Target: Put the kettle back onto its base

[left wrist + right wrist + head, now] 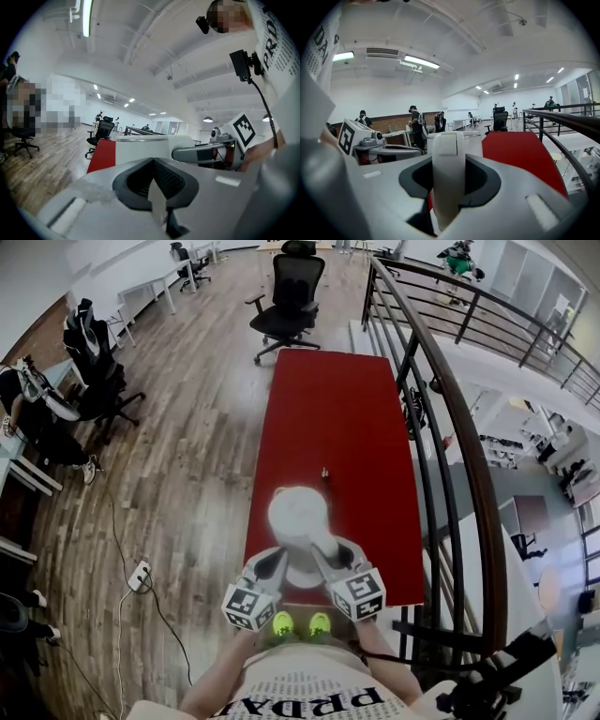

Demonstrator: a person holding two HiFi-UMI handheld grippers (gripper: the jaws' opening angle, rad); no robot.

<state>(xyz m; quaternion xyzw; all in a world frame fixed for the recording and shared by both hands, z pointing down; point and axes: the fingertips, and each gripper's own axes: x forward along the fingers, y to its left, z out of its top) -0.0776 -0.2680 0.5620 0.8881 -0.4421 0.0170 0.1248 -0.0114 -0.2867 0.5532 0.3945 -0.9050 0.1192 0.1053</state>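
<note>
The right hand-held gripper (449,171) pinches the kettle handle (448,145). The left hand-held gripper (153,165) is pressed together, empty. The kettle (298,517) ahead should descend upright and centred (its base isn't discernible).

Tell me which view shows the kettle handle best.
Right gripper view: the handle fills the centre, between the jaws. Head view shows the kettle small from above, handle barely visible; left gripper view shows only its body.

Head view, 6 o'clock: left gripper (272,564) points toward 1 o'clock, jaws together with nothing between them. The right gripper (323,557), at its 3 o'clock, points toward 11 o'clock, jaws clamped on the kettle handle (448,173).
</note>
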